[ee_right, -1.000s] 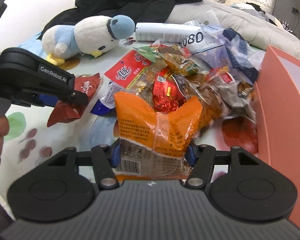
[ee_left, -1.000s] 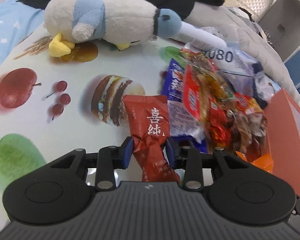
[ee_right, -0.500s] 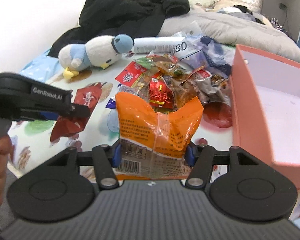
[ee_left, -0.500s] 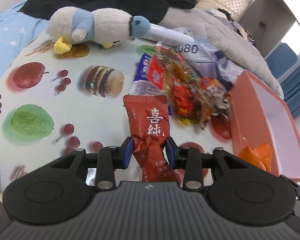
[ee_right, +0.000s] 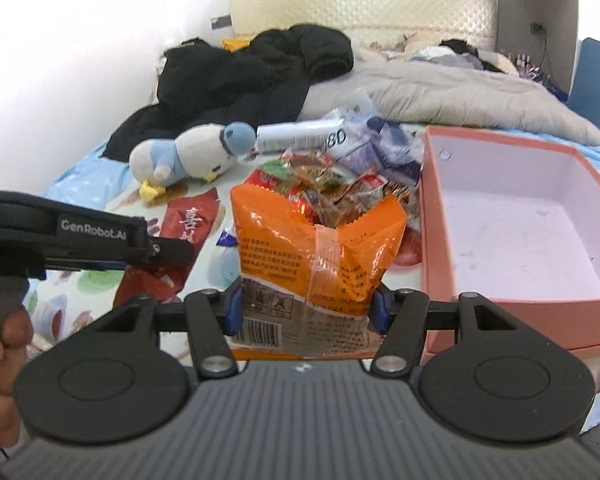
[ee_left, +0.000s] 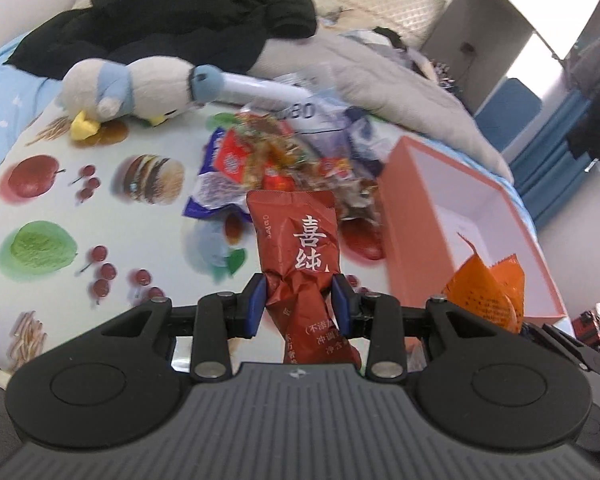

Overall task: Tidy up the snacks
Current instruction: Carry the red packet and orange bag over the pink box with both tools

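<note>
My left gripper (ee_left: 299, 303) is shut on a dark red snack packet (ee_left: 300, 248) with white characters, held above the printed tablecloth; it also shows in the right wrist view (ee_right: 184, 226). My right gripper (ee_right: 306, 306) is shut on an orange snack bag (ee_right: 316, 248), held above the table left of the orange box (ee_right: 432, 216); the bag also shows in the left wrist view (ee_left: 488, 292). The box (ee_left: 396, 216) is open with a white inside. A pile of mixed snack packets (ee_left: 284, 160) lies between the plush toy and the box.
A white and blue plush bird (ee_left: 132, 92) lies at the back left of the table, next to a white tube (ee_left: 260, 88). A black jacket (ee_left: 188, 28) and grey blanket (ee_right: 440, 92) lie on the bed behind. The tablecloth (ee_left: 60, 208) shows printed fruit.
Both grippers have risen and pulled back from the table with their packets held. The orange box has come fully into view on the right.
</note>
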A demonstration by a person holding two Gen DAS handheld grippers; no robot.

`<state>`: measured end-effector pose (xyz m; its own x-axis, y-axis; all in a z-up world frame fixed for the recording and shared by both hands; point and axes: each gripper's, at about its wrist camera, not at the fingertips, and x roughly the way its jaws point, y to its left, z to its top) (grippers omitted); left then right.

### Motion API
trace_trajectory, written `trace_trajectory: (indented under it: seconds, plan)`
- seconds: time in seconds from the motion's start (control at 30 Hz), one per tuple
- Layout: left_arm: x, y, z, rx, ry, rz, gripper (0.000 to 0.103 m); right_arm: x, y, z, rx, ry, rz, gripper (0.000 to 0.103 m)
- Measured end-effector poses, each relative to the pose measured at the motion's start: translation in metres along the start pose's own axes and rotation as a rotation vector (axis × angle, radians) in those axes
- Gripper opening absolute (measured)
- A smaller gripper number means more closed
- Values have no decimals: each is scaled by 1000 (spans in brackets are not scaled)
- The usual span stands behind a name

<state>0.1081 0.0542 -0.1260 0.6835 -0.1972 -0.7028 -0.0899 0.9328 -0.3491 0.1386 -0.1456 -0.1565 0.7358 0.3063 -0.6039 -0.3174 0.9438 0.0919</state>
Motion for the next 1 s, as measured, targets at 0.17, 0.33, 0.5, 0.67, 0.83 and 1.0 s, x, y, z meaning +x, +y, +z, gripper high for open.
trace_trajectory:
  seconds: [0.17,0.33,0.5,0.67,0.83,1.0]
  plan:
    - [-15,-24,-2,58,-10,-37,40,-24,-10,3,32,-52,-24,61]
    - [-29,-51,-7,110,-21,-82,40,-44,-21,4,41,-78,-73,61]
    - [-37,-72,-15,134,-33,-110,40,-65,-38,2,61,-89,-121,61]
    - [-39,-96,-16,170,-27,-155,40,-82,-53,-3,87,-93,-157,61]
    - [-34,-122,-15,204,-18,-196,40,-98,-68,-5,117,-102,-180,61]
    - [-16,-147,-10,236,16,-233,40,-105,-85,-5,151,-112,-204,61]
